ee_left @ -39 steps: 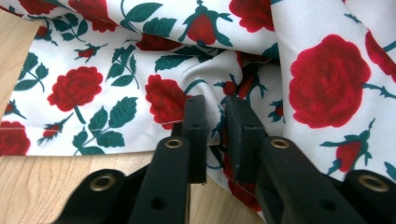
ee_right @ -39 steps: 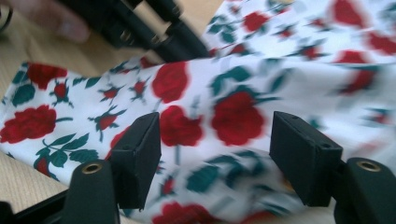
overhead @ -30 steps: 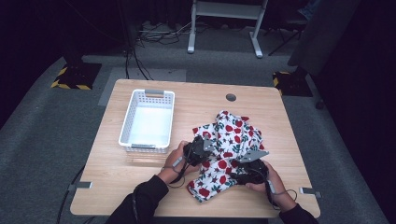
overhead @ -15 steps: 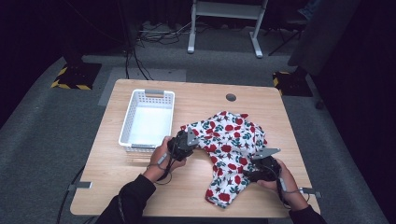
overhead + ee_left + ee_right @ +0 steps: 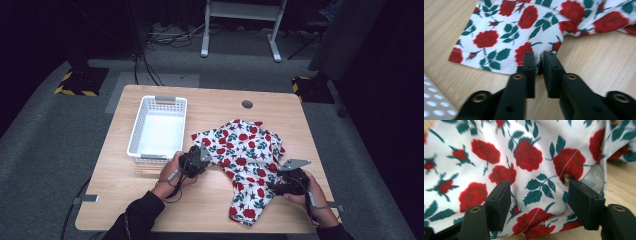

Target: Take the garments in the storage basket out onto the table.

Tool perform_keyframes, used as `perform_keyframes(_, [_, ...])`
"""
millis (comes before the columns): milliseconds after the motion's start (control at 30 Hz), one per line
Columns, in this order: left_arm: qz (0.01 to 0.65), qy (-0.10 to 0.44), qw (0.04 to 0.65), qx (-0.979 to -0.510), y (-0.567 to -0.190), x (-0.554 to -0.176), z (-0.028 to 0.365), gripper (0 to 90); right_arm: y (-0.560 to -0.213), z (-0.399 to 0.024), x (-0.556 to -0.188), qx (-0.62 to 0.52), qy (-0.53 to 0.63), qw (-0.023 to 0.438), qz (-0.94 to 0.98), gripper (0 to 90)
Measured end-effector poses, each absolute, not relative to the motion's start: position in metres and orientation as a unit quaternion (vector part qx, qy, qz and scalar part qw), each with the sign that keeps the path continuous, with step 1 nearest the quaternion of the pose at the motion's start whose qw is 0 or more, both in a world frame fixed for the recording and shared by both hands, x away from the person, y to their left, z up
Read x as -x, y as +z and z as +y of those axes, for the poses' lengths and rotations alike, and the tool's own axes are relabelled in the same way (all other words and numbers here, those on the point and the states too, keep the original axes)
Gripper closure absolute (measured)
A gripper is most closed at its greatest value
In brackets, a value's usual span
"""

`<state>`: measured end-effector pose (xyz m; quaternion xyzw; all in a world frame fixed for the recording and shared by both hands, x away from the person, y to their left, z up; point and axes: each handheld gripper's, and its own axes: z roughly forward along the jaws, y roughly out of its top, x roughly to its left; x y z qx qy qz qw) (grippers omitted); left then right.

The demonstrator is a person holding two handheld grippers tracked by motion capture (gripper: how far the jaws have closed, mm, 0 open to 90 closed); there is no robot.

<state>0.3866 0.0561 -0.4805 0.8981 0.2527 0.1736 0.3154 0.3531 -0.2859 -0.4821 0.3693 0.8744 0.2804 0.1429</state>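
A white garment (image 5: 245, 150) printed with red roses and green leaves lies spread on the wooden table (image 5: 210, 205), right of centre. My left gripper (image 5: 202, 159) sits at its left edge. In the left gripper view its jaws (image 5: 539, 56) have just been opening, and a narrow gap shows with the hem of the garment (image 5: 499, 37) still in it. My right gripper (image 5: 272, 186) is at the lower right edge. Its jaws (image 5: 539, 187) have also been opening. They stand wide, and a fold of the garment (image 5: 529, 155) bulges loosely between them.
A white plastic basket (image 5: 132, 145) stands at the left of the table, just beyond my left hand. A round cable hole (image 5: 247, 104) is near the far edge. Bare wood lies in front of and between the hands.
The hands have drawn apart, left one to the left and right one to the right, and the bunched garment has spread out flatter and wider between them.
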Motion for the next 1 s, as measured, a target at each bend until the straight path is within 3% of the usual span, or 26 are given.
perform_keyframes(33, [0.246,0.172,0.330,-0.895,-0.478,-0.381,0.052,67.0,-0.477,-0.289,-0.352,-0.370,0.301,0.144,0.867,35.5])
perform_keyframes(167, [0.222,0.170,0.350,-0.894,-0.471,-0.369,0.034,56.3,-0.463,-0.296,-0.350,-0.378,0.332,0.156,0.850,34.9])
perform_keyframes(333, [0.188,0.149,0.365,-0.900,-0.470,-0.361,0.007,53.8,-0.449,-0.303,-0.354,-0.390,0.349,0.182,0.833,40.0])
perform_keyframes(567, [0.148,0.104,0.357,-0.916,-0.485,-0.345,-0.026,52.5,-0.445,-0.313,-0.397,-0.445,0.342,0.208,0.802,43.0])
perform_keyframes(833, [0.156,0.059,0.374,-0.912,-0.504,-0.318,-0.020,45.5,-0.457,-0.309,-0.436,-0.486,0.342,0.186,0.783,32.5])
perform_keyframes(1000, [0.159,0.057,0.387,-0.907,-0.509,-0.315,-0.015,39.4,-0.469,-0.298,-0.448,-0.478,0.322,0.197,0.793,26.8])
